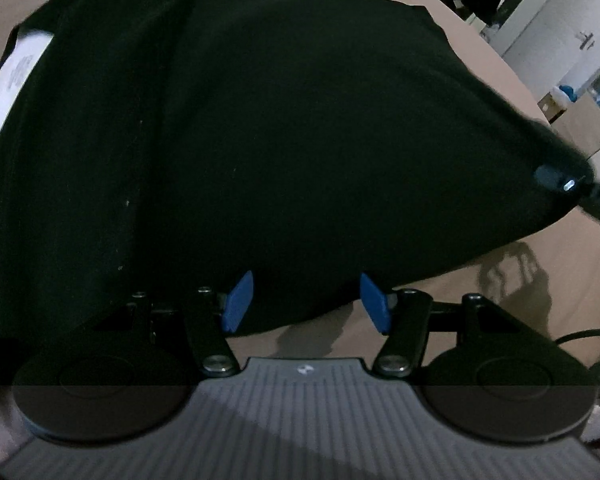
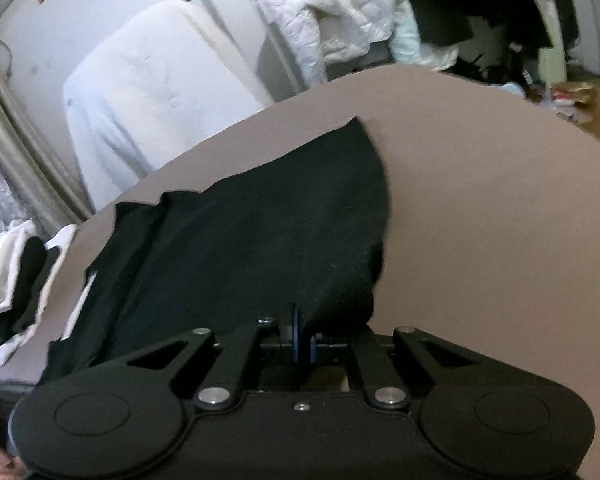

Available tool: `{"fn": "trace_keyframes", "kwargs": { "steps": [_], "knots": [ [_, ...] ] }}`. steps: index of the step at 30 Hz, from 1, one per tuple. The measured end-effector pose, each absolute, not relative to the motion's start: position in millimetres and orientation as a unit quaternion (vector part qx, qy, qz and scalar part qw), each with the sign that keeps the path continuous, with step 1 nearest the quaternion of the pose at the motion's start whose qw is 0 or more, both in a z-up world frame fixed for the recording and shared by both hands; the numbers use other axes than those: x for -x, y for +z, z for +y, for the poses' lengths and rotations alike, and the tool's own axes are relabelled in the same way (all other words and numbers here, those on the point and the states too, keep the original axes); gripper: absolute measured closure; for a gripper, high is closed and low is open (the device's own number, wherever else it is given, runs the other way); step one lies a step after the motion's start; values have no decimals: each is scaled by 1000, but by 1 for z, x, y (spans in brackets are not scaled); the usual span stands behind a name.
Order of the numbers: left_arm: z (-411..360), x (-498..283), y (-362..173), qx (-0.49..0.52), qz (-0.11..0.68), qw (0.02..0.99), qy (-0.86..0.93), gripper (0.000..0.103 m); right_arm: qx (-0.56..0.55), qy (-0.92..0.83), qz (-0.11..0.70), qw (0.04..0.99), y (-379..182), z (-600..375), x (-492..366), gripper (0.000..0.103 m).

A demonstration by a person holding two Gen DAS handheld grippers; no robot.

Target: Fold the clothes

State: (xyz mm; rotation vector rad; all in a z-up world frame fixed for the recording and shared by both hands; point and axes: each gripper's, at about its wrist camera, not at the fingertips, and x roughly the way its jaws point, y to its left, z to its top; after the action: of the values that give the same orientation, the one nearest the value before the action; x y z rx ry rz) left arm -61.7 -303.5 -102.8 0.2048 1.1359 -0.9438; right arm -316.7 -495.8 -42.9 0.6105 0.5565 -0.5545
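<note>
L gripper (image 1: pixel 307 303) open over black shirt (image 1: pixel 260 140); R gripper (image 2: pixel 303 340) pinches hem; white label (image 1: pixel 18 72) unreadable.

We find no legible text, white label (image 1: pixel 18 76) on the black garment (image 1: pixel 260 140) carries grey print — too blurred for us to read, small white emblem (image 1: pixel 302 369) on the left gripper's grey housing — a mark, no letters we can make out

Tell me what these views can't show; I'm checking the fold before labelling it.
- Left wrist: black garment runs off the left edge; its dark folds merge.
- Left wrist: right gripper is blurred and buried in cloth.
- Right wrist: right gripper's pinched fabric edge is hidden between its fingers.
</note>
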Motion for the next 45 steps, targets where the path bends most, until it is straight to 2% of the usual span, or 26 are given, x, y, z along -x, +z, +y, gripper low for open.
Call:
{"fn": "trace_keyframes", "kwargs": {
  "steps": [3, 7, 13, 16, 19, 22, 24, 25, 26, 27, 28, 33, 35, 40, 45],
  "knots": [
    [-290, 59, -96, -63, 511, 739, -434, 46, -271, -284, 302, 869, -62, -496, 310, 96],
    [-253, 47, -71, -12, 487, 769, -413, 45, -196, -249, 285, 904, -40, -470, 280, 96],
    [-160, 9, -36, 77, 438, 828, -342, 45, -73, -83, 204, 973, 22, -410, 181, 95],
    [-109, -6, -36, 128, 433, 838, -306, 45, -61, 56, 191, 978, 39, -364, 126, 95],
    [-85, -8, -47, 137, 444, 839, -283, 45, -21, 185, 251, 950, 18, -306, 83, 96],
    [-75, -6, -63, 145, 452, 838, -269, 45, 26, 206, 342, 917, -33, -261, 52, 95],
    [-74, -7, -72, 153, 453, 837, -267, 45, 25, 197, 361, 911, -50, -255, 50, 90],
    [-75, -6, -74, 153, 450, 838, -267, 45, 25, 193, 370, 908, -59, -253, 49, 84],
    [-76, -7, -75, 152, 445, 841, -269, 45, 17, 192, 375, 907, -63, -253, 49, 75],
    [-77, -6, -74, 149, 440, 843, -271, 45, -7, 199, 372, 907, -57, -261, 52, 50],
    [-76, -7, -75, 147, 435, 845, -275, 45, -31, 205, 368, 906, -52, -268, 54, 36],
    [-87, 11, -62, 132, 394, 855, -311, 44, -149, 227, 347, 898, -24, -308, 66, 35],
    [-98, 16, -59, 111, 382, 858, -324, 43, -194, 181, 340, 902, -22, -339, 66, 35],
    [-146, 12, -72, 3, 396, 863, -313, 42, -291, 79, 353, 886, -43, -418, 29, 35],
    [-159, -14, -100, 7, 436, 858, -272, 42, -378, 11, 375, 846, -82, -467, -7, 31]
  ]
}}
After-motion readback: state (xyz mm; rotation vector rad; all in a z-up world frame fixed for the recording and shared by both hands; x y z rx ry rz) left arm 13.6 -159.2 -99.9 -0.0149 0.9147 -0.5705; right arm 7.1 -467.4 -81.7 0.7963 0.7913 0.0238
